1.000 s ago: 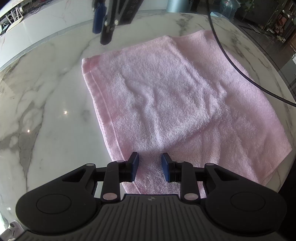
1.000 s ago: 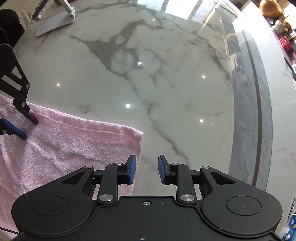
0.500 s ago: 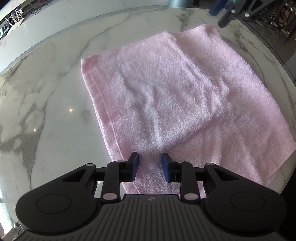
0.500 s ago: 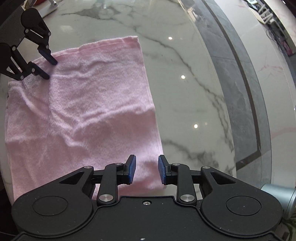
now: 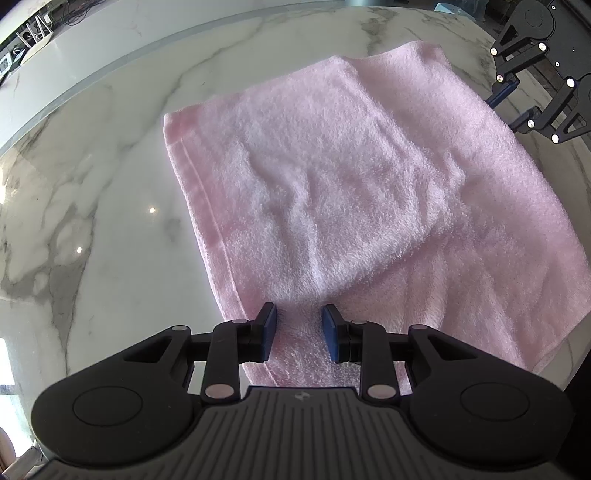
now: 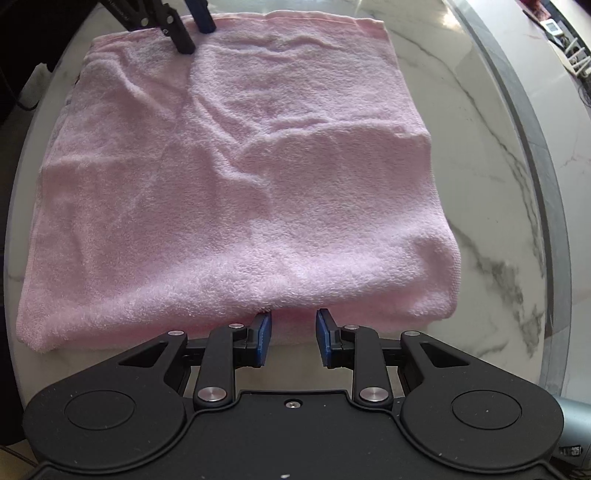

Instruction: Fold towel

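Observation:
A pink towel lies on the white marble table, with one part folded over the rest. My left gripper is open and empty, its blue pads just above the towel's near edge. My right gripper is open and empty at the opposite, rounded fold edge of the towel. The right gripper shows at the far right of the left wrist view. The left gripper shows at the top left of the right wrist view, over the towel's far edge.
The round table's rim curves past the towel on the right of the right wrist view, with lighter floor beyond. A grey cylinder sits at the lower right edge. Bare marble lies left of the towel in the left wrist view.
My right gripper has swung around from over bare marble to the towel's far fold edge and closed in on it. My left gripper has held its place at the near edge.

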`<state>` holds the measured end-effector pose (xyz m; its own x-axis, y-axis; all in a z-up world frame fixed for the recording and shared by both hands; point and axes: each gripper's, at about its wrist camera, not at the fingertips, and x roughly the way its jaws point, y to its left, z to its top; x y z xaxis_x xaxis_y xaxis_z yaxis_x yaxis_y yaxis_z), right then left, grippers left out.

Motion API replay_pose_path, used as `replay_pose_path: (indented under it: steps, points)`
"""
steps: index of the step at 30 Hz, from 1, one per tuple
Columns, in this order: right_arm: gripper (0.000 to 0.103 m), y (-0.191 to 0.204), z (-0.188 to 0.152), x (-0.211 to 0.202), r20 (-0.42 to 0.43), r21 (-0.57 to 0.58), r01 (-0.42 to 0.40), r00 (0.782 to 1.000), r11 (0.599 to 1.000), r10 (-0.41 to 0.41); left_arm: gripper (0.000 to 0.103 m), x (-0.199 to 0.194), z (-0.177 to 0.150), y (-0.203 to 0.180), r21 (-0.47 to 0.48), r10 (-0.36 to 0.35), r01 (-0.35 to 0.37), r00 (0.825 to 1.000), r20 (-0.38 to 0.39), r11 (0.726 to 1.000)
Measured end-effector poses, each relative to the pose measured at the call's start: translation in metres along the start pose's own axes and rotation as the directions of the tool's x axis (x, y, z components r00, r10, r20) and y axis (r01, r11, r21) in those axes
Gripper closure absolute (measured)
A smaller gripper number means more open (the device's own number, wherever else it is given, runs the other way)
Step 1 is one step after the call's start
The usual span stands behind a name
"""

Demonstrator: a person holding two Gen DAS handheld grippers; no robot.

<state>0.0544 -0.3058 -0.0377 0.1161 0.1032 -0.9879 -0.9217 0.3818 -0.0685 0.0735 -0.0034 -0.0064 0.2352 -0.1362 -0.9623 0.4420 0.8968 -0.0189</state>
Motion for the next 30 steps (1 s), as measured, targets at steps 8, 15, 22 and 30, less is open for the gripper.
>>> replay_pose_path:
  steps: [8,15,22,30]
  points:
    - [0.077,0.001,0.01,0.011,-0.037,-0.003,-0.021,0.999,1.0,0.021,0.077,-0.002,-0.001,0.001,-0.001,-0.002,0.002,1.0,0.004,1.0]
    - [0.098,0.002,0.006,0.008,-0.063,0.017,-0.029,0.998,0.999,0.03,0.077,-0.004,-0.001,0.002,-0.003,-0.002,0.002,1.0,0.005,1.0]
    - [0.098,-0.002,-0.009,0.004,-0.111,0.041,-0.021,0.994,0.999,0.026,0.077,-0.006,0.002,0.005,-0.003,-0.003,0.003,1.0,0.001,1.0]
    - [0.098,-0.001,-0.042,0.007,-0.254,0.085,0.027,0.967,0.996,-0.005,0.077,-0.007,0.003,0.001,-0.005,-0.003,0.003,1.0,0.003,1.0]
